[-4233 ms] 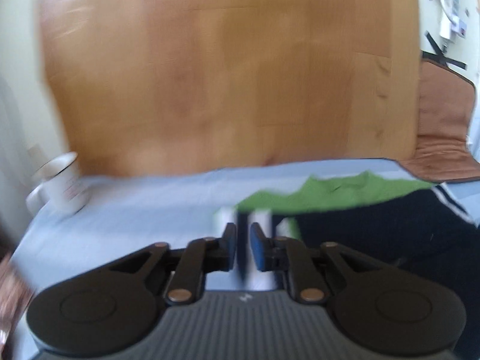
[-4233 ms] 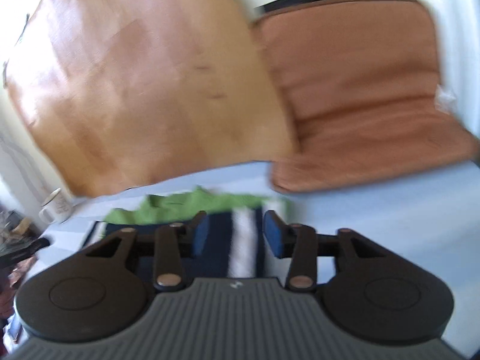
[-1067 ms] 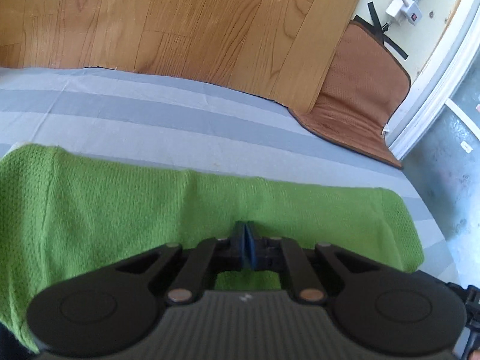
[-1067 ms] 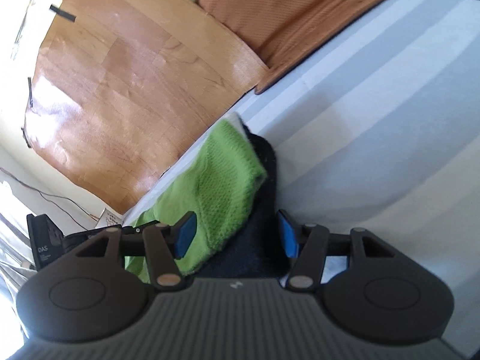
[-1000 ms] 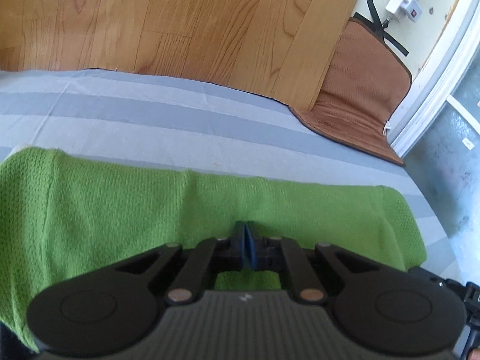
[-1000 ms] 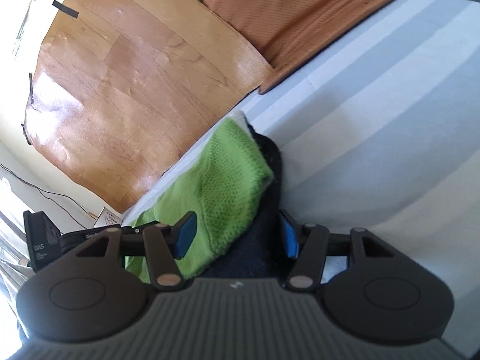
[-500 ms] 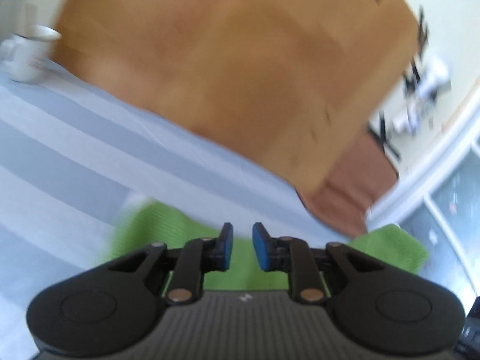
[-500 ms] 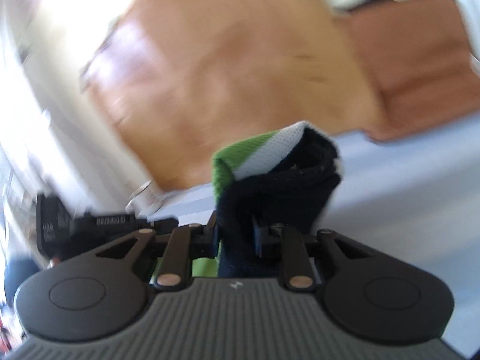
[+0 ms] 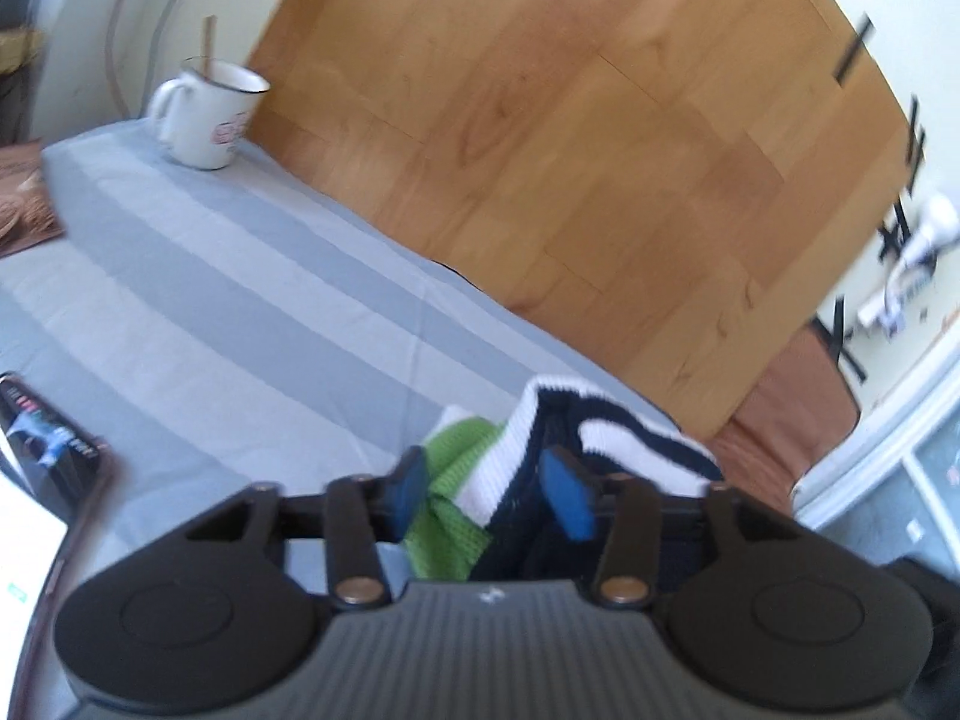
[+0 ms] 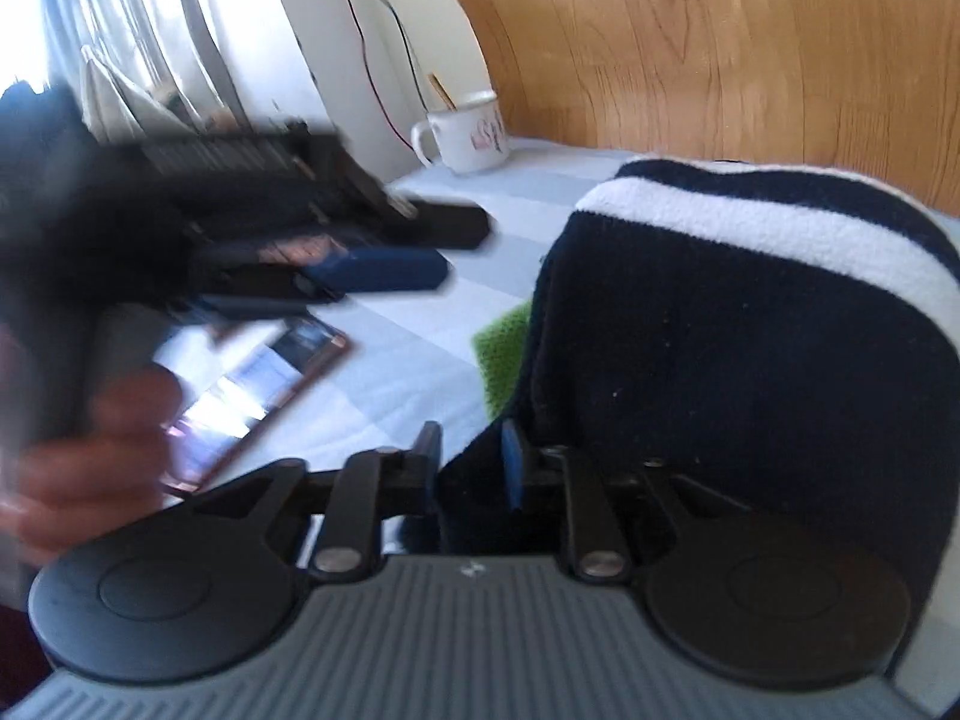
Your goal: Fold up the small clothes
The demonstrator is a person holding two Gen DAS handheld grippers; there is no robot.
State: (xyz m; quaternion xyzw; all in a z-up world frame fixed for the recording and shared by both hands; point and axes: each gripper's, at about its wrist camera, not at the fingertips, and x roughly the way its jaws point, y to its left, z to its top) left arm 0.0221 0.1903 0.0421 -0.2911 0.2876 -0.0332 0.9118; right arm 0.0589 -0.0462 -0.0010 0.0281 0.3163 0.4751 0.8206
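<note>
Striped grey sheet [image 9: 252, 276] — bearing mug [image 9: 204, 114] (far corner), phone [image 10: 264, 378], garment [image 9: 456, 504].

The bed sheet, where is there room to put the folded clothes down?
The striped sheet lies bare in the wide stretch between the white mug at the far corner and the navy, white and green clothes. It is crowded nearer the left edge: a phone and the left gripper sit there.

Counts on the bench [image 9: 252, 300]

Two claws [image 9: 489, 495] [image 10: 471, 468], two garments: navy [image 10: 750, 360], green [image 9: 447, 531]; one mug [image 9: 201, 114], one phone [image 10: 264, 384].
</note>
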